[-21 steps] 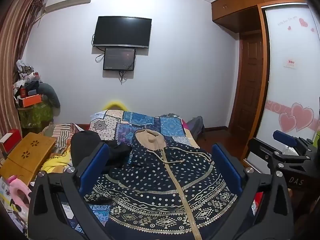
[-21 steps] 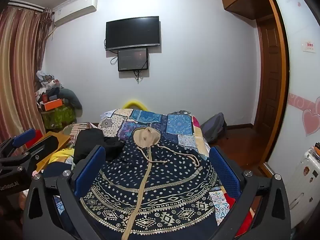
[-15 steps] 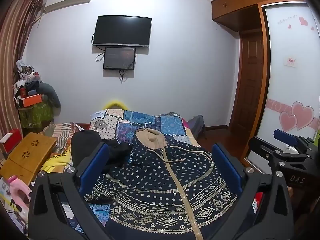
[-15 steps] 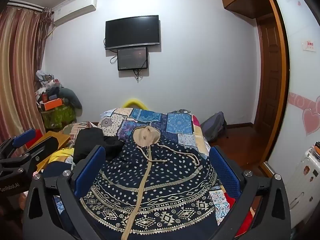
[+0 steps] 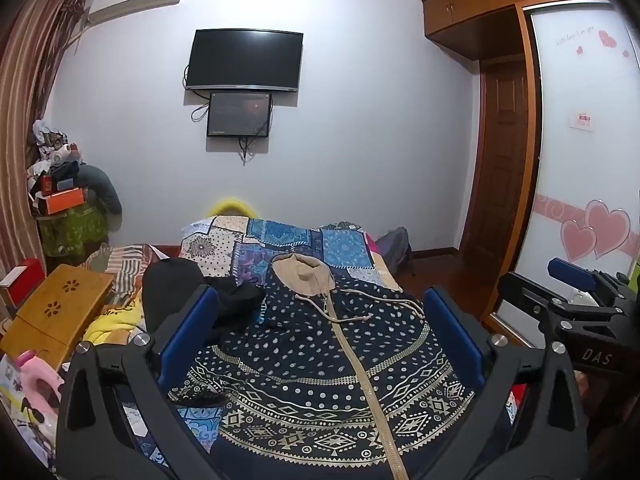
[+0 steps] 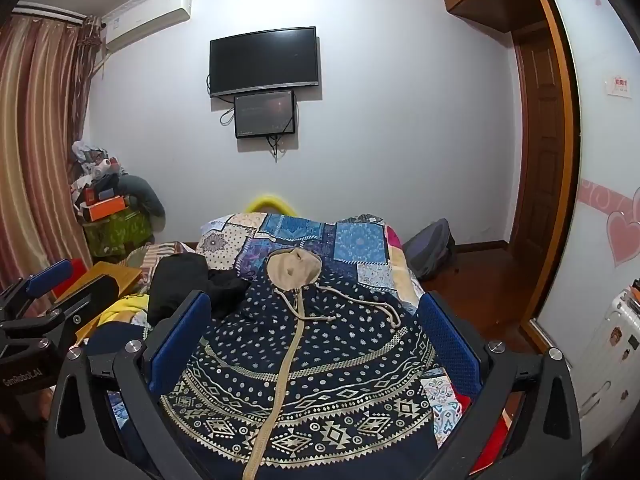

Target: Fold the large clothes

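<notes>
A navy hooded jacket (image 5: 320,360) with beige dots, zigzag bands, a beige zipper and a beige-lined hood lies spread flat on the bed, hood pointing away; it also shows in the right wrist view (image 6: 304,364). My left gripper (image 5: 320,320) is open and empty, held above the jacket's lower half. My right gripper (image 6: 316,320) is open and empty, held above the same area. The right gripper shows at the right edge of the left wrist view (image 5: 576,304), and the left gripper at the left edge of the right wrist view (image 6: 36,320).
A patchwork quilt (image 5: 280,240) covers the bed. Black clothes (image 5: 180,292) lie left of the jacket. A wooden lap table (image 5: 56,312) stands at the left. A backpack (image 6: 430,248) sits on the floor at the right, near a wooden door (image 6: 536,140).
Both grippers have tilted up very slightly; the jacket has not moved and both grippers stay open.
</notes>
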A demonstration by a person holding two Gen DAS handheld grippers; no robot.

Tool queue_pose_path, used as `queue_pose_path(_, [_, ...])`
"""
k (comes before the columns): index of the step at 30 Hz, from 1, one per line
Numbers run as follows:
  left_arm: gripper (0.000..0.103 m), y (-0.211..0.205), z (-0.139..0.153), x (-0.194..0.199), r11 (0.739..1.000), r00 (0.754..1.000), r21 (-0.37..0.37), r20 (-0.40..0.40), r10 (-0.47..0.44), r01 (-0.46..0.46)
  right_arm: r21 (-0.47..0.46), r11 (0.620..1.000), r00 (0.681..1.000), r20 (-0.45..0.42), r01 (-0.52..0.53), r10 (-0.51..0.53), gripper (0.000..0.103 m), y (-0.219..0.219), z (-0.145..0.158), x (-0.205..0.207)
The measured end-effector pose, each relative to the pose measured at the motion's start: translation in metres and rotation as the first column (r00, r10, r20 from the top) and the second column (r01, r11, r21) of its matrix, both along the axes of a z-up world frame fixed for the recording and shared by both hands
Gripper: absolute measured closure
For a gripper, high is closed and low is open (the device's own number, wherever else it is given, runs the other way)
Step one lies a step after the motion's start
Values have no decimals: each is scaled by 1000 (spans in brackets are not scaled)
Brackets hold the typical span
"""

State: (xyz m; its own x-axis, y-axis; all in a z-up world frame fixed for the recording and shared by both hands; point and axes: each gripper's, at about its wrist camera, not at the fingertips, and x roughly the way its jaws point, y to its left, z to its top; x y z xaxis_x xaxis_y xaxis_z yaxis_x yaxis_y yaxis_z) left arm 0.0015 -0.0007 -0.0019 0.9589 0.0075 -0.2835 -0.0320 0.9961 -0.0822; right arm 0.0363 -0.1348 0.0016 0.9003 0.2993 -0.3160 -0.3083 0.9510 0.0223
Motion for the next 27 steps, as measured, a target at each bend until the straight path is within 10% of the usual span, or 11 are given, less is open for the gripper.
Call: queue_pose_path(27, [0,6,-2,2,1000,1000,-4,-10,11,-11,0,1000,1000,-22,-4,4,0,4,-7,5])
